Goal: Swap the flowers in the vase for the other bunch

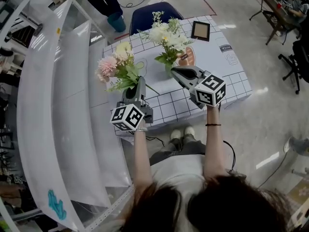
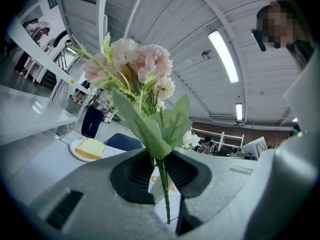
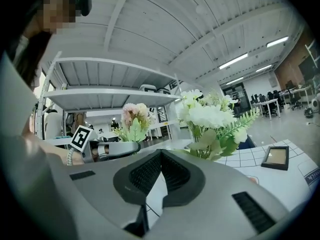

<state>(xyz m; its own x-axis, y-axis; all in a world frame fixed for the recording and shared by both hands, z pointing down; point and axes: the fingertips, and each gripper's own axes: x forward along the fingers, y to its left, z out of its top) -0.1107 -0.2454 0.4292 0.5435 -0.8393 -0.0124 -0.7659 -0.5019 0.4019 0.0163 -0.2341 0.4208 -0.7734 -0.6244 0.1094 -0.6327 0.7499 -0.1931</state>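
Left gripper [image 1: 139,84], a grey two-jaw hand tool with black ribbed pads, is clamped on the thin green stems of a bunch of pale pink artificial flowers [image 1: 115,66]. It holds the bunch upright in the air over the table's left edge.

A second bunch of white flowers with fern leaves [image 1: 166,35] stands mid-table. Its vase is hidden under foliage. The right gripper [image 1: 175,71] sits just beside that bunch's base, jaws pressed together on nothing.

Around them lie a white tablecloth with a black grid [image 1: 227,79] and a small dark picture frame [image 1: 200,30].

If the white bunch is the one to come out, the right gripper likely needs to spread its jaws first. It should then take the stems low, under the leaves, and lift straight up so the vase does not tip. The pink bunch is best held clear to the side.

Only the left gripper view shows the pinch itself: stems caught between the pads [image 2: 135,176], cut ends poking out below. The right gripper view confirms closed, empty jaws. The head view alone shows both bunches' places on the table.
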